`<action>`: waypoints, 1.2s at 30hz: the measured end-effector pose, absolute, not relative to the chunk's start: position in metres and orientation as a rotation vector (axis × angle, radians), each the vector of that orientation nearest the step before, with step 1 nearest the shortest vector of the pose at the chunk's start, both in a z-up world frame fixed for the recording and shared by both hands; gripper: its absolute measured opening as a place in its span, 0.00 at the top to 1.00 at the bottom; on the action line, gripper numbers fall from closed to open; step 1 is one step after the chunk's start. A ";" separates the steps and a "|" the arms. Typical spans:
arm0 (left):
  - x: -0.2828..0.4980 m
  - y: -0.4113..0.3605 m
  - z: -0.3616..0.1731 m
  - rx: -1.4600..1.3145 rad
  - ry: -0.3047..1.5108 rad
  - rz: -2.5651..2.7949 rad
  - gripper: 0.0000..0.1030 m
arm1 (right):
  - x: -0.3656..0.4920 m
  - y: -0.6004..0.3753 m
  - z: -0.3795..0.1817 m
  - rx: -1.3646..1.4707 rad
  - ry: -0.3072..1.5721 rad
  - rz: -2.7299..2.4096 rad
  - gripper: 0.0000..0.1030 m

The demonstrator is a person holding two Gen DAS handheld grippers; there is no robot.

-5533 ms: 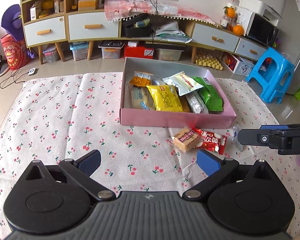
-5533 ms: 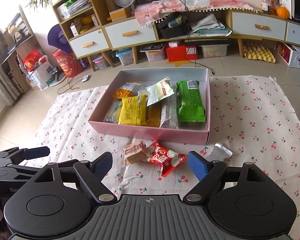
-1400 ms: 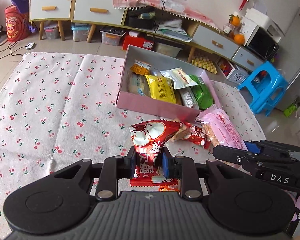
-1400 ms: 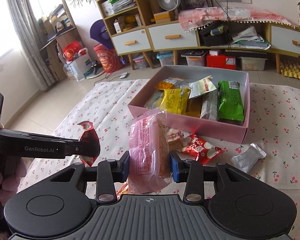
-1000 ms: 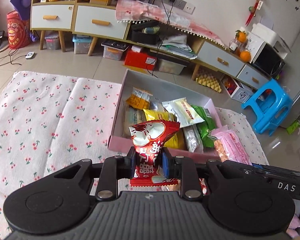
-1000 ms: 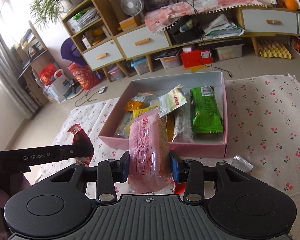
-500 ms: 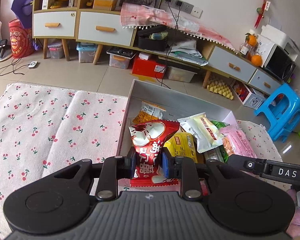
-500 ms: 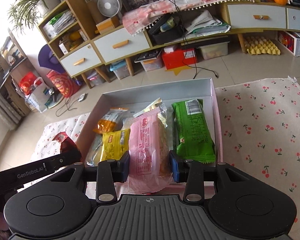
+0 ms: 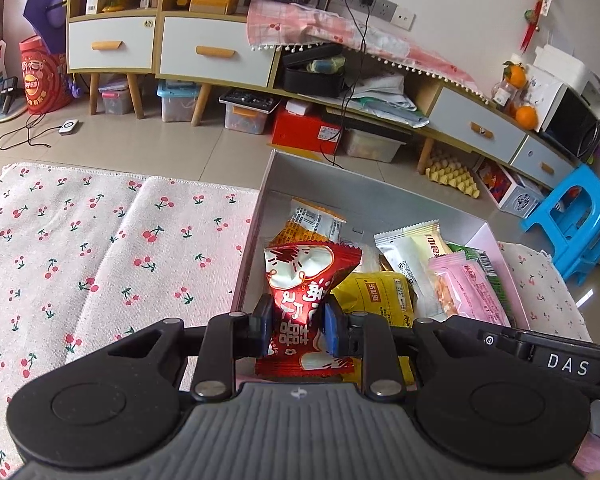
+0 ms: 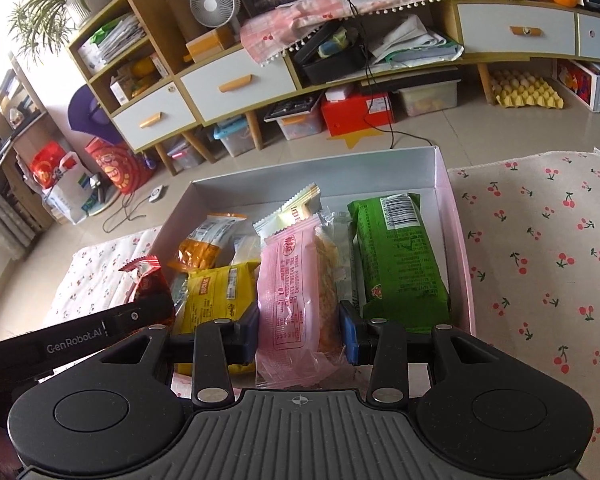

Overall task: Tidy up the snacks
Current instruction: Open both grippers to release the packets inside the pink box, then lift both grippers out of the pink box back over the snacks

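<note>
My left gripper is shut on a red snack packet, held upright above the left part of the pink box. In the right wrist view my right gripper is shut on a pink cracker pack, held over the middle of the same box. Inside lie a green pack, a yellow pack, an orange pack and a white sachet. Each gripper shows at the edge of the other's view, side by side.
The box sits on a cherry-print cloth on the floor. Beyond it stand low cabinets with drawers and storage bins under them. A blue stool stands at the far right in the left wrist view.
Both grippers have moved forward and down with their packs, from in front of the box's near wall to over its inside. Both grips are unchanged.
</note>
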State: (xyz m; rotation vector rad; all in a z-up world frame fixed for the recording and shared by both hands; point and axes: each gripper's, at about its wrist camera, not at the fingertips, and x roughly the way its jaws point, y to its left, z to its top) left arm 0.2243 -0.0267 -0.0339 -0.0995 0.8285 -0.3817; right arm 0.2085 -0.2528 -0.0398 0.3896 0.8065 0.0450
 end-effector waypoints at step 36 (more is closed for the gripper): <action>0.177 -0.015 -0.002 -0.067 0.831 -0.400 0.04 | 0.141 -0.267 0.020 0.369 0.760 0.014 0.20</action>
